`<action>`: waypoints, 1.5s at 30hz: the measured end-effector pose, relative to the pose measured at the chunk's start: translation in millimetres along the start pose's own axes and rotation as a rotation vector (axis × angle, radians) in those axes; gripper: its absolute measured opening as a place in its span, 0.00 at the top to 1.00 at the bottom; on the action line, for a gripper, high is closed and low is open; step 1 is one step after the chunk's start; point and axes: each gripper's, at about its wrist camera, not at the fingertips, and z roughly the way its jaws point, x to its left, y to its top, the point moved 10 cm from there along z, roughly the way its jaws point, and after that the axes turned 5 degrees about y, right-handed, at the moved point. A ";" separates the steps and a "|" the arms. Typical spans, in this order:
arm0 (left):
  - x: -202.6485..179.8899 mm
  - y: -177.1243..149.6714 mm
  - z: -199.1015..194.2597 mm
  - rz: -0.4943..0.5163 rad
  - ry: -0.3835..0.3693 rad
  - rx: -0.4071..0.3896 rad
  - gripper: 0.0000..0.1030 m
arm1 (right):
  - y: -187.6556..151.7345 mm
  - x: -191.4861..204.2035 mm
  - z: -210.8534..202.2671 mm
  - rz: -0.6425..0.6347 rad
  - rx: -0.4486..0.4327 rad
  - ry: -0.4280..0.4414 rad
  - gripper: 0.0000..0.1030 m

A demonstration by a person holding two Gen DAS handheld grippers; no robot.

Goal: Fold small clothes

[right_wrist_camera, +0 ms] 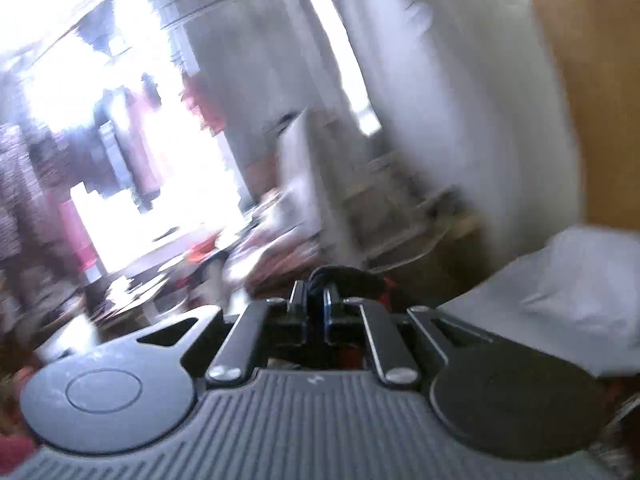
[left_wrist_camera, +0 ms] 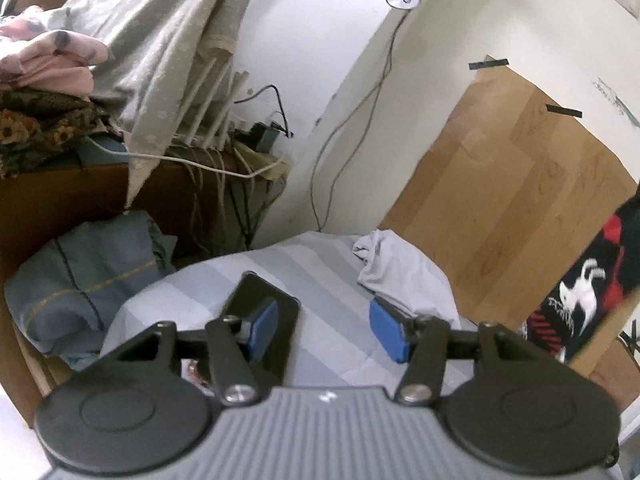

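Observation:
In the left wrist view my left gripper (left_wrist_camera: 326,330) is open and empty above a striped grey-white sheet (left_wrist_camera: 320,272). A crumpled pale lavender garment (left_wrist_camera: 404,276) lies just past its right blue pad (left_wrist_camera: 390,336). A black phone-like slab (left_wrist_camera: 272,312) lies under the left pad. At the right edge hangs a black and red garment with a white horse print (left_wrist_camera: 580,288). In the blurred right wrist view my right gripper (right_wrist_camera: 316,308) is shut on a bunch of black and red cloth (right_wrist_camera: 352,280). A pale garment (right_wrist_camera: 568,288) shows at the right.
A folded blue-grey cloth (left_wrist_camera: 84,276) sits in a cardboard box at the left. Stacked pink and floral fabrics (left_wrist_camera: 44,92) and a hanging grey cloth (left_wrist_camera: 160,48) are on a shelf behind. Cables (left_wrist_camera: 352,120) run down the white wall. A wood-look panel (left_wrist_camera: 512,200) is taped at right.

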 end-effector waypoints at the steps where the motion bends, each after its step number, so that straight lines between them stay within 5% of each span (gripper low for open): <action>1: -2.9 -1.8 2.0 0.004 -0.003 0.006 0.47 | 7.3 -14.7 -11.0 0.008 -0.013 -0.046 0.90; 11: -98.4 -27.3 59.3 0.149 -0.090 0.142 0.46 | -0.4 -142.7 -176.2 0.186 -0.152 -0.414 0.90; 20: -240.6 -62.8 121.3 0.340 -0.225 0.246 0.45 | -26.6 -153.5 -328.0 0.262 -0.369 -0.509 0.90; 28: -343.8 -144.0 201.5 0.486 -0.311 0.473 0.42 | -64.9 -192.4 -376.0 0.367 -0.391 -0.544 0.90; 30: -356.6 -170.6 219.1 0.520 -0.307 0.533 0.47 | -69.7 -195.3 -385.4 0.379 -0.397 -0.540 0.89; 31: -359.1 -183.6 227.1 0.547 -0.285 0.553 0.71 | -71.2 -194.8 -388.4 0.382 -0.404 -0.534 0.89; 32: -359.1 -190.6 235.9 0.585 -0.240 0.537 0.89 | -71.5 -193.6 -391.6 0.385 -0.411 -0.530 0.90; 35: -357.0 -180.7 236.8 0.617 -0.198 0.428 0.90 | -76.2 -193.9 -397.2 0.395 -0.420 -0.545 0.90; 38: -341.5 -178.8 243.3 0.569 -0.145 0.418 0.90 | -101.6 -206.7 -410.5 0.450 -0.415 -0.621 0.89; 42: -346.7 -178.7 232.5 0.586 -0.167 0.411 0.78 | -121.6 -222.0 -418.0 0.569 -0.421 -0.651 0.89; 45: -339.8 -151.3 218.5 0.504 -0.185 0.358 0.61 | -102.4 -202.0 -399.5 0.511 -0.398 -0.619 0.89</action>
